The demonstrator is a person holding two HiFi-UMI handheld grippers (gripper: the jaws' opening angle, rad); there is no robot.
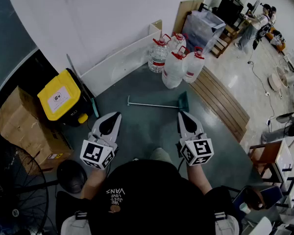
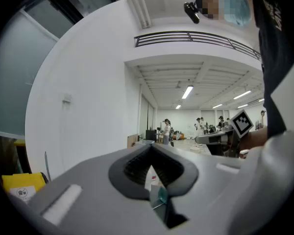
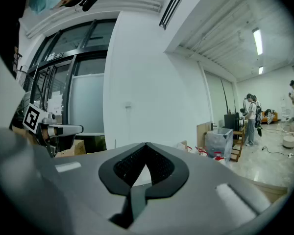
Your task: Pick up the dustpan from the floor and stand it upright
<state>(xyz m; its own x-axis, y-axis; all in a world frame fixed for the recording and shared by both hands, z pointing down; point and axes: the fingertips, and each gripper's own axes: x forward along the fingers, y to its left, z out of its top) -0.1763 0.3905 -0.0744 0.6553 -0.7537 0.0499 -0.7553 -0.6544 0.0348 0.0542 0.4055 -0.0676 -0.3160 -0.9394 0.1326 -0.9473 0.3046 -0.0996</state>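
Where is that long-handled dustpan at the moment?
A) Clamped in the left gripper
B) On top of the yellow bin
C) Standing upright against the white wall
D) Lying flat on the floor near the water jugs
D: the dustpan lies flat on the floor, its handle down too, just in front of the water jugs. The left gripper and right gripper are both shut on nothing, short of it.

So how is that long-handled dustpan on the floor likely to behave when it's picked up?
The dustpan probably lifts stiff and light: thin straight handle, small teal pan. Gripped mid-handle, it would likely swing pan-end down. Stood upright, it looks tip-prone, with a small base under a long pole.
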